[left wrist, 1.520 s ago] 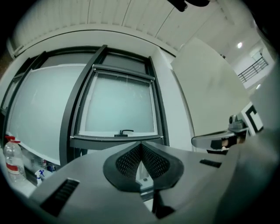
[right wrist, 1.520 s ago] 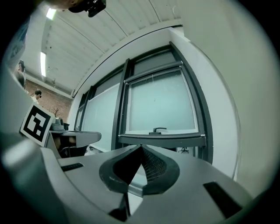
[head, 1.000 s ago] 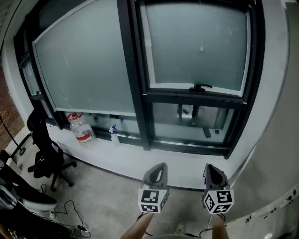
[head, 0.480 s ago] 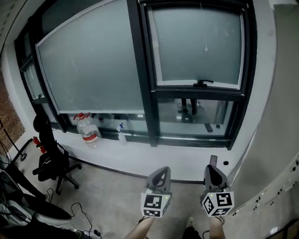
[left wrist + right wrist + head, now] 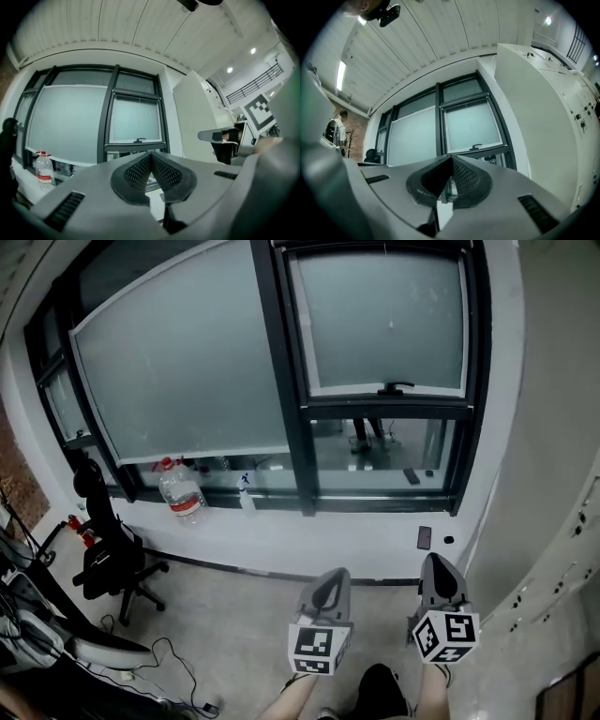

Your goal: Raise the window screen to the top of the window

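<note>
In the right-hand pane of the window, the window screen [image 5: 384, 320] is covering the upper part of the glass. Its lower rail, carrying a small dark handle [image 5: 396, 388], is sitting partway up the pane with a clear band of glass below it, so the screen is not yet resting at the top. The whole window is reading smaller and higher in the head view than a second ago. More floor [image 5: 234, 615] is showing beneath the sill [image 5: 281, 521], and a wall socket [image 5: 424, 537] is now appearing under it, so the person is standing further from the window than before. The left gripper [image 5: 328, 577] and the right gripper [image 5: 437, 566] are being held level, side by side, well apart from the handle. Each has its jaws pressed together on nothing. A water bottle [image 5: 181, 493] and a spray bottle [image 5: 246, 493] are standing on the sill, clear of the right pane. In this position no lift is possible: the gap to the handle is needing closing first.
</note>
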### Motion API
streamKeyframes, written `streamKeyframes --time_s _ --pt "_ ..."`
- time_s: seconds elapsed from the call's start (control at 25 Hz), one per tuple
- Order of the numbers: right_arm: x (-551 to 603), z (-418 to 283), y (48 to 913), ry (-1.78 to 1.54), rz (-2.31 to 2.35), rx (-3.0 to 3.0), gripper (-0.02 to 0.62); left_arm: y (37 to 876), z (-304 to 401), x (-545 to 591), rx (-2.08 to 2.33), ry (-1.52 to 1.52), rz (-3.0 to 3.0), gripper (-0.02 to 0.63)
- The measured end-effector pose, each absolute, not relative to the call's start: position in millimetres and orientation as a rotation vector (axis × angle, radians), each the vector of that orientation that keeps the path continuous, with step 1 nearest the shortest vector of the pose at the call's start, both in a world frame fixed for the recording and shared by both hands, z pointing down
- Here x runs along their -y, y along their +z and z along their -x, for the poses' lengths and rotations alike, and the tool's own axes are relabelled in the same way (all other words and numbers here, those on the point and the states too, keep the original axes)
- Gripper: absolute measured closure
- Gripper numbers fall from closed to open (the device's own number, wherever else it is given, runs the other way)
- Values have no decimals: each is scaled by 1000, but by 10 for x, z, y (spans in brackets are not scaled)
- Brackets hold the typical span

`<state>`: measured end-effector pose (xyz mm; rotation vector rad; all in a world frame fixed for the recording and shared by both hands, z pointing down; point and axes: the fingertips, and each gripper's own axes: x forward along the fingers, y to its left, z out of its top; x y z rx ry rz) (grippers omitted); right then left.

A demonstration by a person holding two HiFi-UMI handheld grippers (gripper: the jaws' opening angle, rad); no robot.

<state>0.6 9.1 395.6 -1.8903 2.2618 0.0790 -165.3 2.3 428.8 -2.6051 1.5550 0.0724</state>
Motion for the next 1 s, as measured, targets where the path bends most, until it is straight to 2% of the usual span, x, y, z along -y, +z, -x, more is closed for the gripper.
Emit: streamKeyframes --time_s 0.32,0.76,1.0 --pt "-635 -214 3779 107 1876 -2275 589 4189 1665 -306 -1654 77 2581 603" --pt "-2121 -1192 4140 73 1896 -2351 588 4222 575 -1490 -1669 113 2598 601" --pt "-2747 -1390 4184 103 1836 -2391 589 4345 353 -2263 -1705 134 2579 601"
